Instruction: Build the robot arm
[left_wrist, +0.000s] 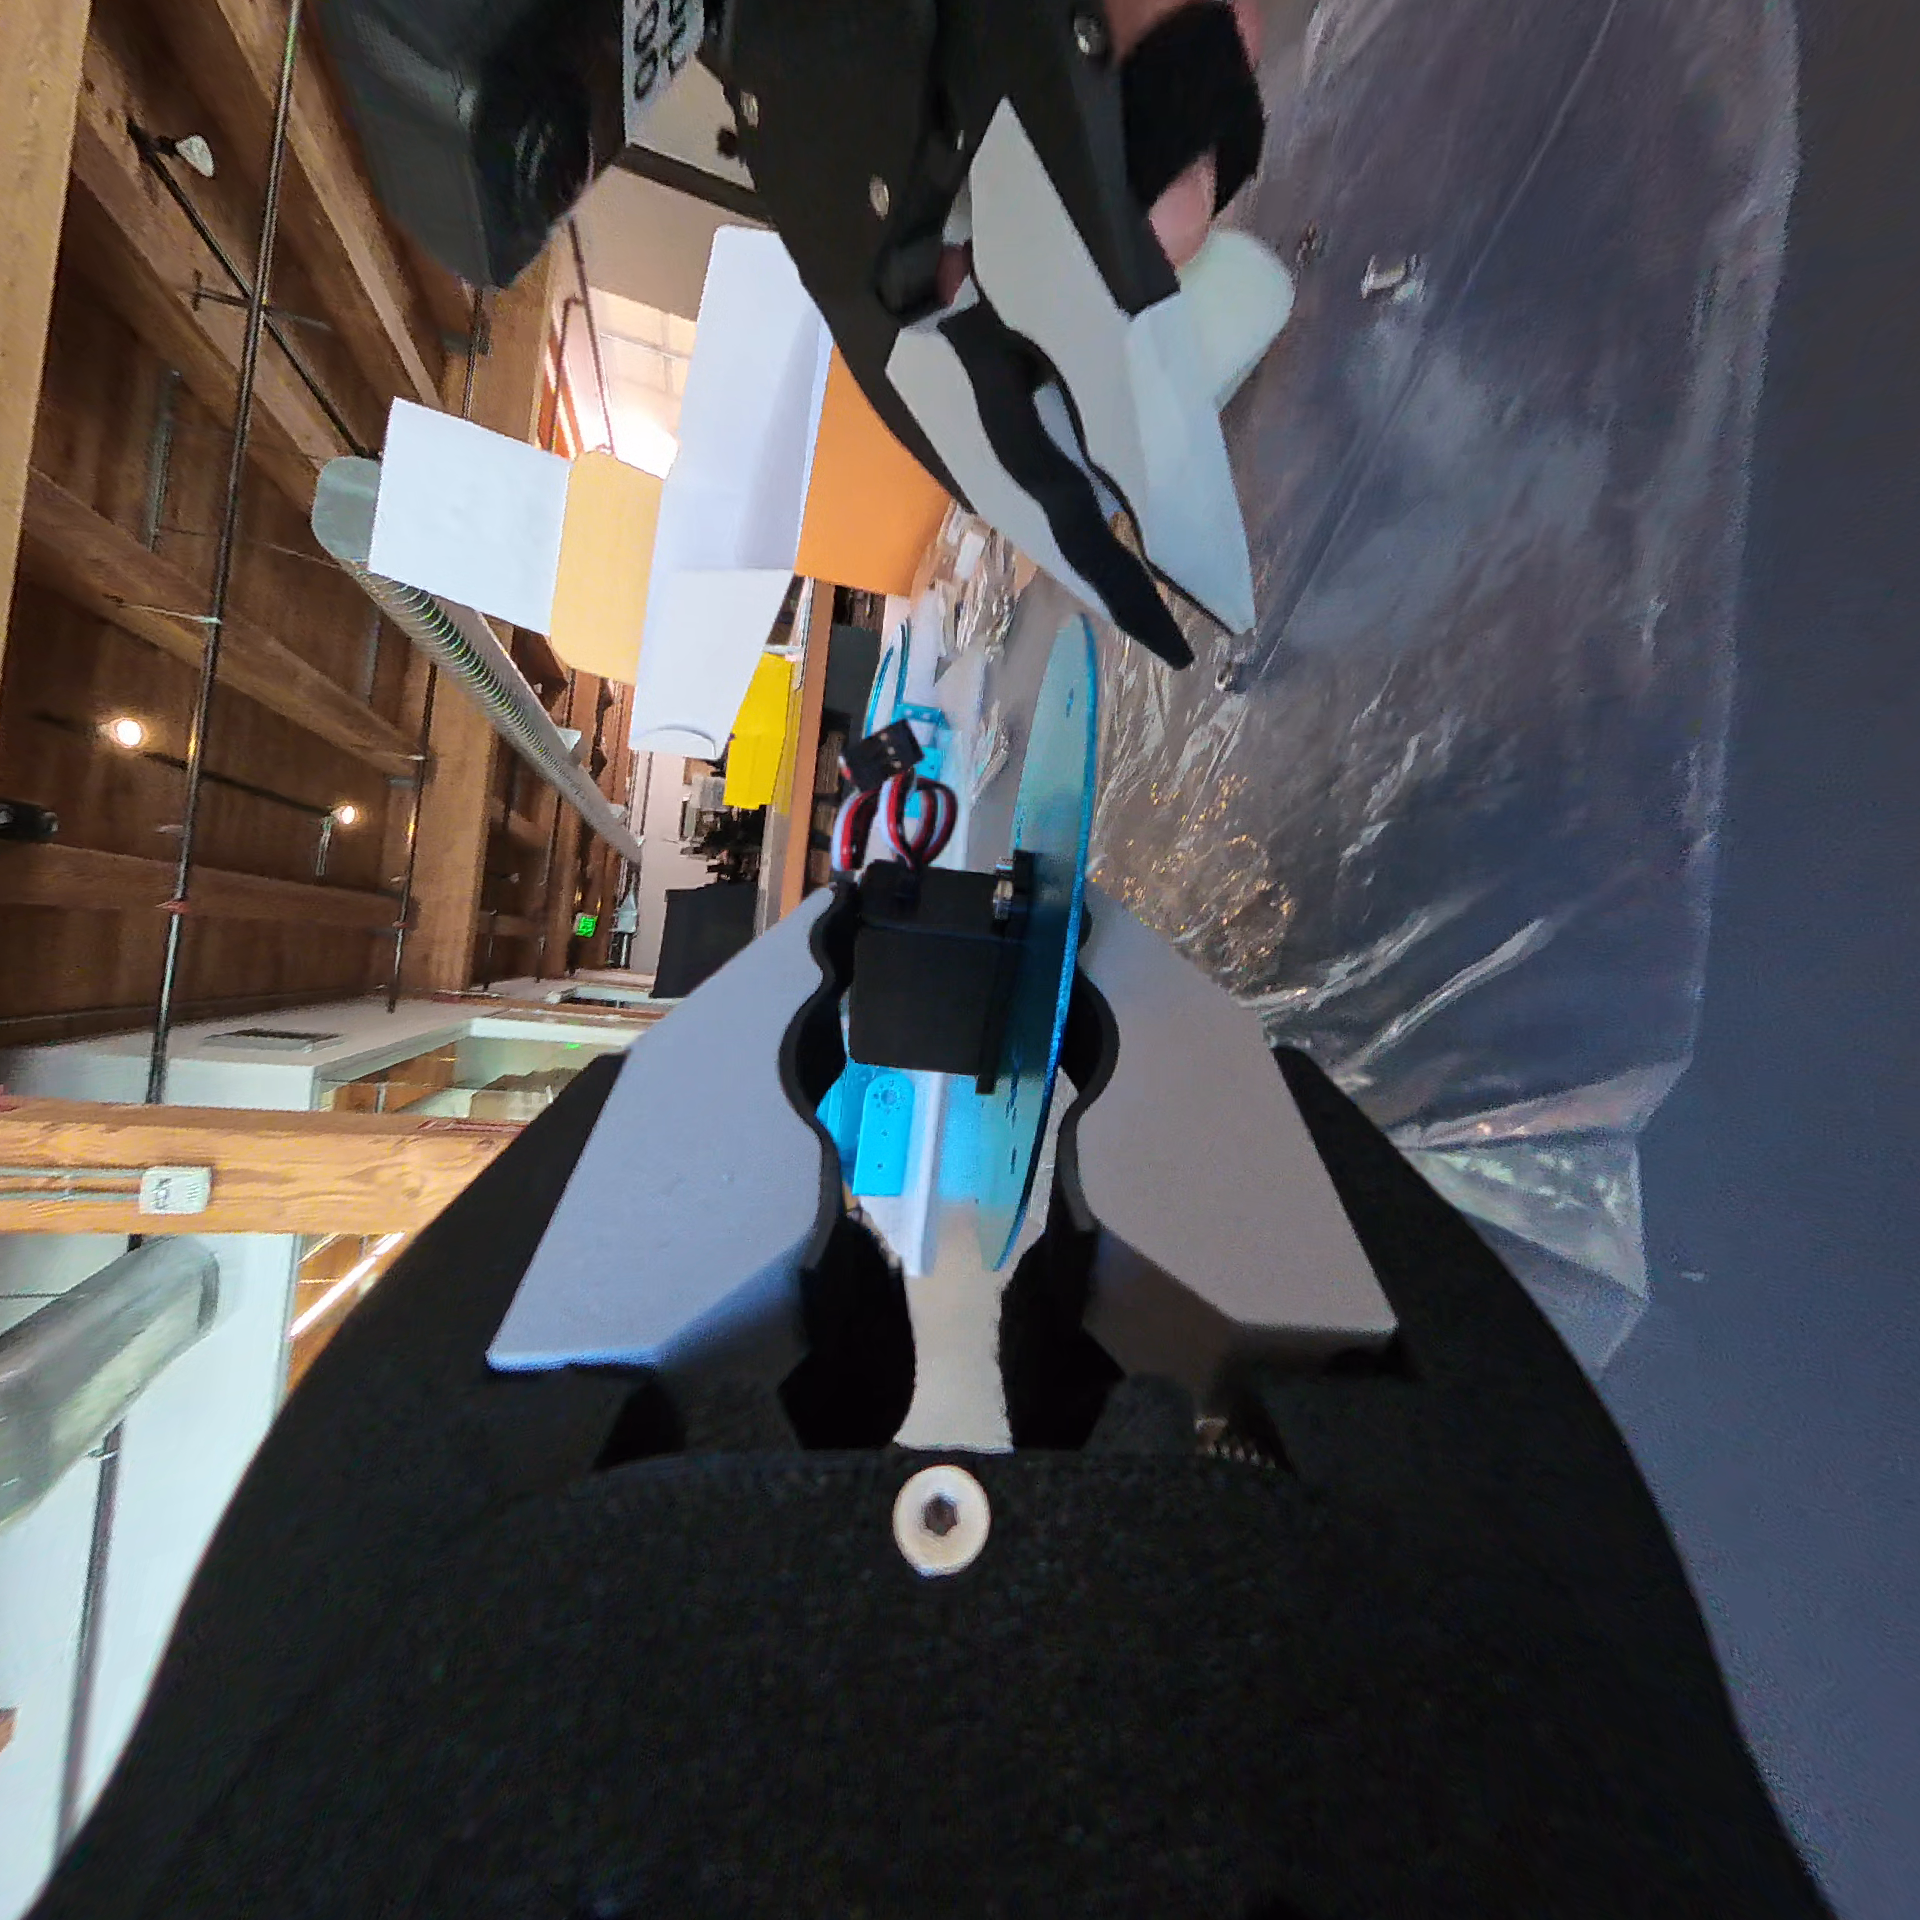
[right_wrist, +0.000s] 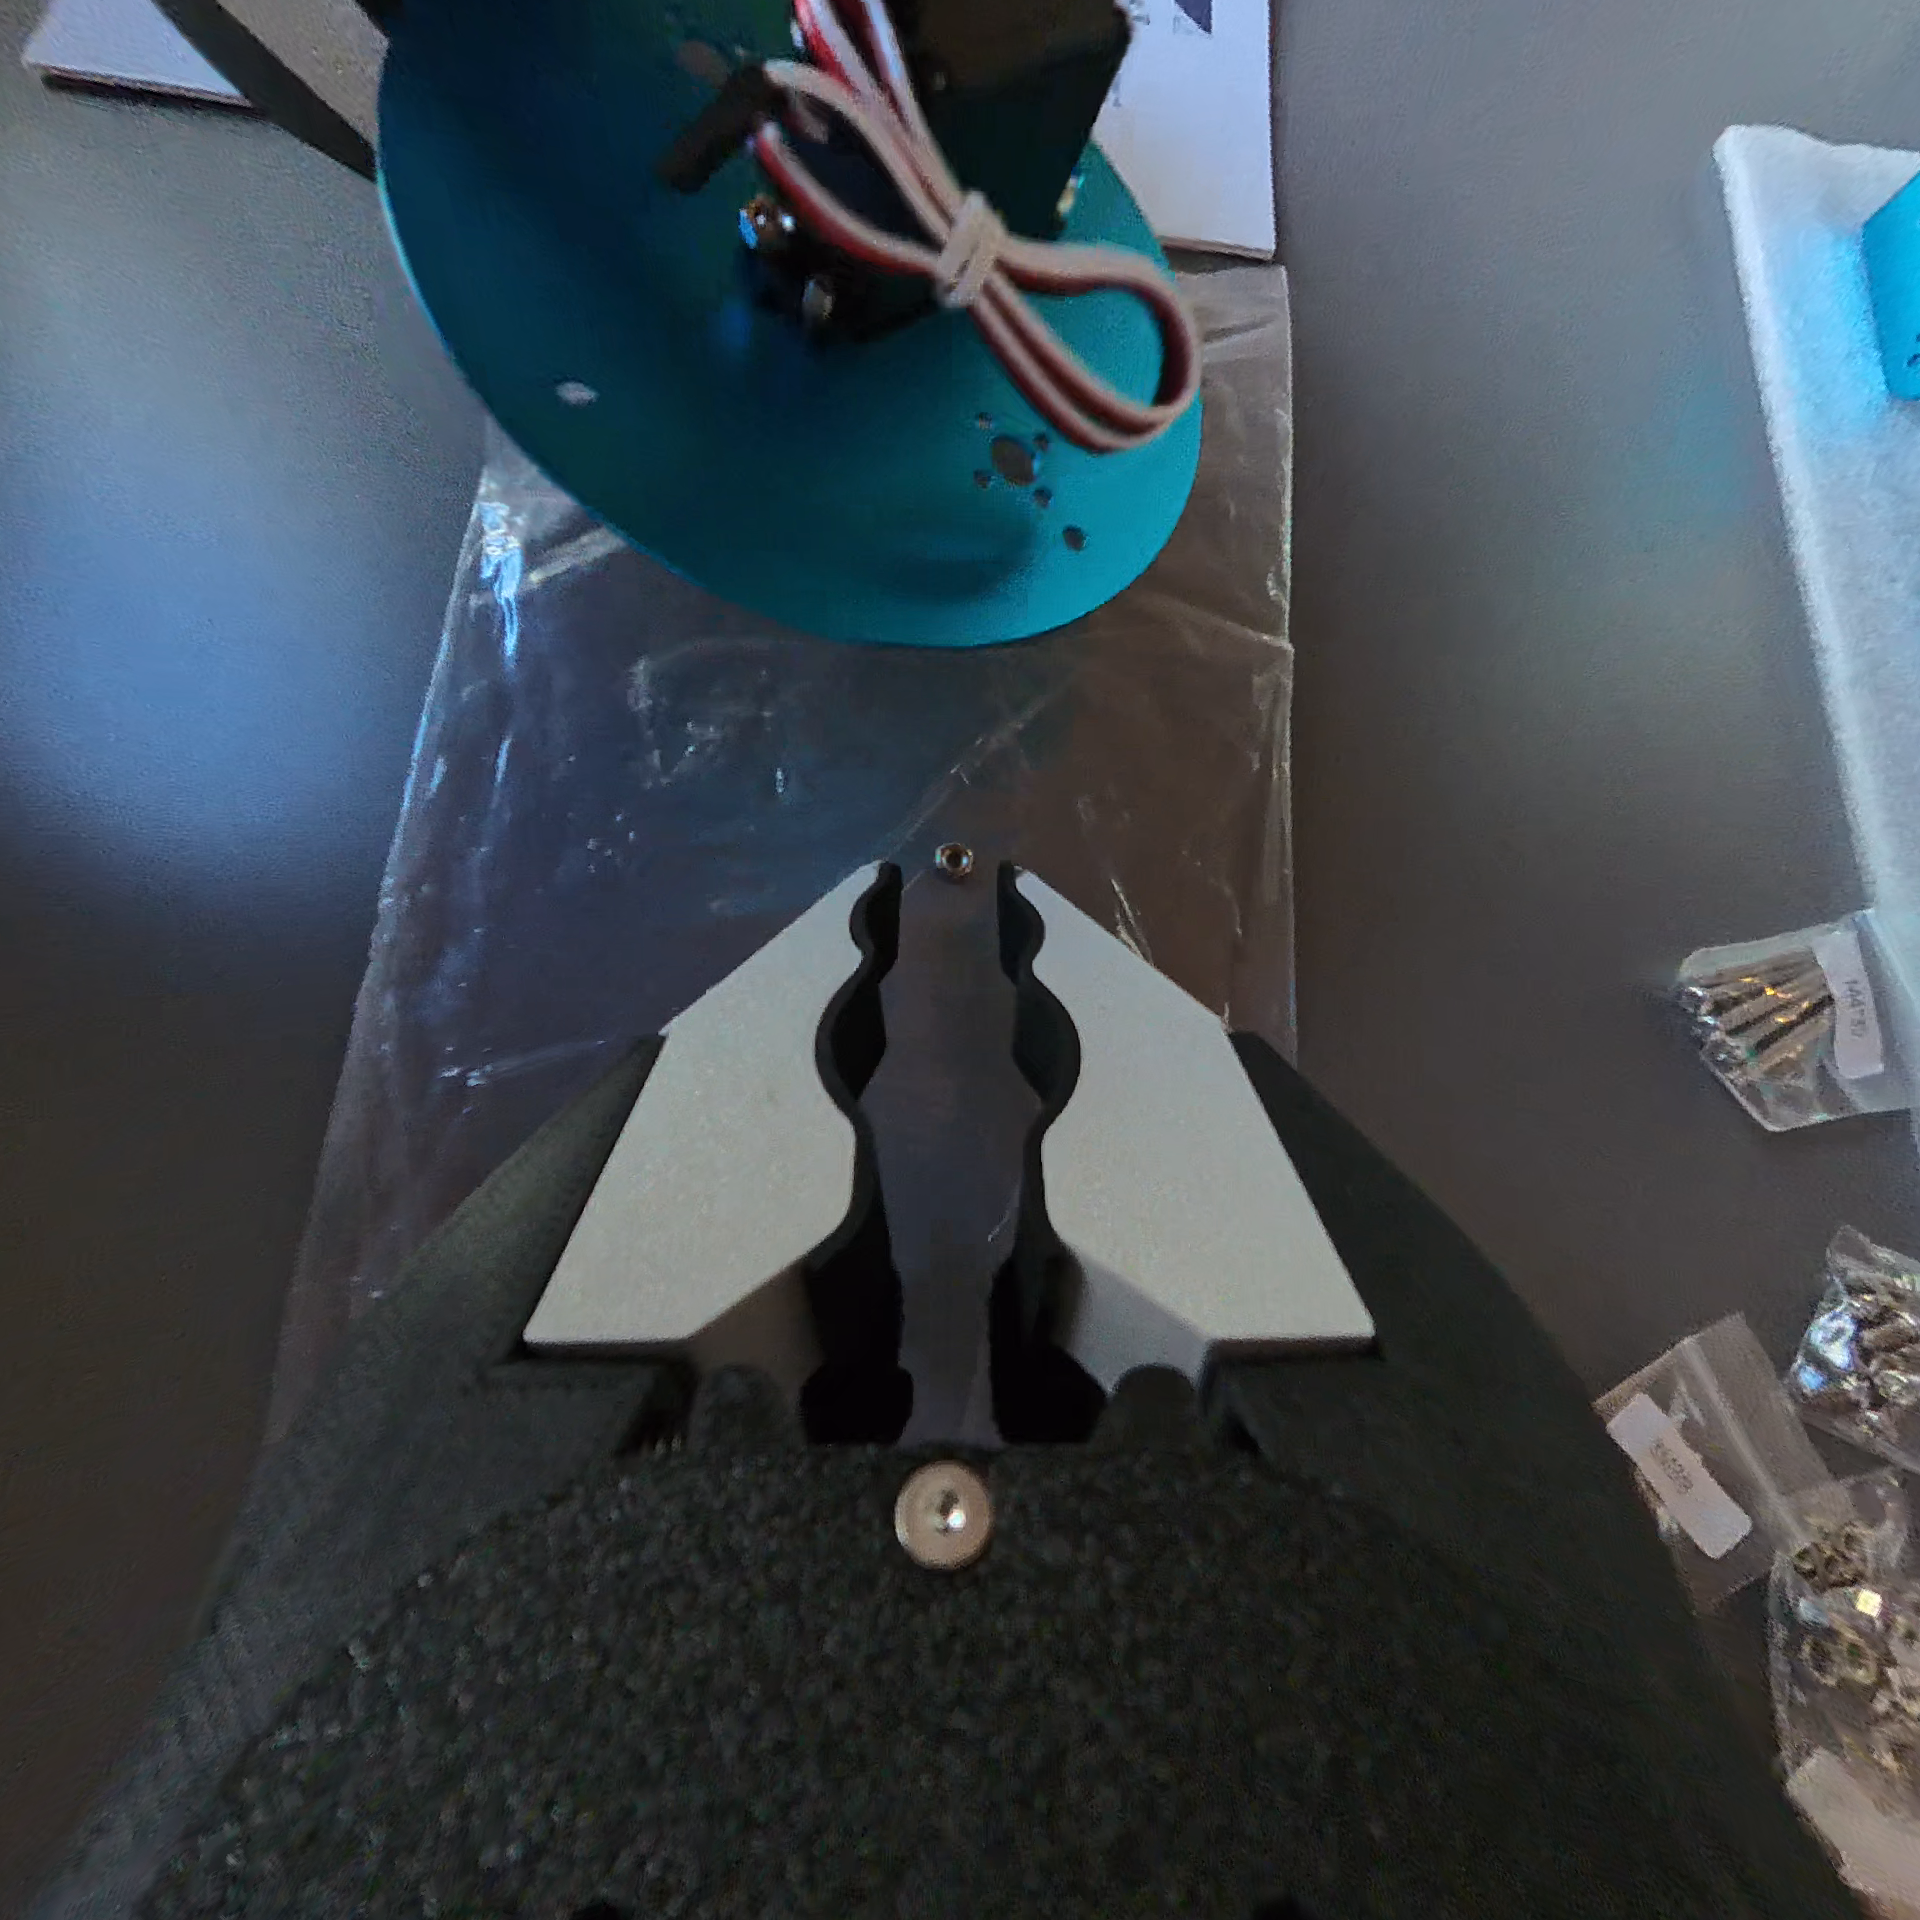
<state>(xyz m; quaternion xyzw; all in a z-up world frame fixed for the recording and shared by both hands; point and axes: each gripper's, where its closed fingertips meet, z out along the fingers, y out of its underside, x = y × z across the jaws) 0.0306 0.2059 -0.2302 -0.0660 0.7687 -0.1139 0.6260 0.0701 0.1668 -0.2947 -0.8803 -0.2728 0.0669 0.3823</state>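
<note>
While the left gripper (left_wrist: 951, 997) is rolled onto its side, its fingers are clamped on a black servo (left_wrist: 930, 987) bolted to a blue disc (left_wrist: 1049, 935), which is thus held on edge above a clear plastic sheet (left_wrist: 1455, 727). A bundled red, white and dark cable (right_wrist: 997, 281) loops from the servo at 12 o'clock. The right gripper (right_wrist: 945, 883) points steeply down at the sheet, jaws parted and grasping nothing; a small metal nut (right_wrist: 951, 858) lies on the sheet just beyond its tips at 12 o'clock. At 3 to 5 o'clock of this gripper, small bags of screws (right_wrist: 1777, 1018) rest on the grey table (right_wrist: 1507, 520).
</note>
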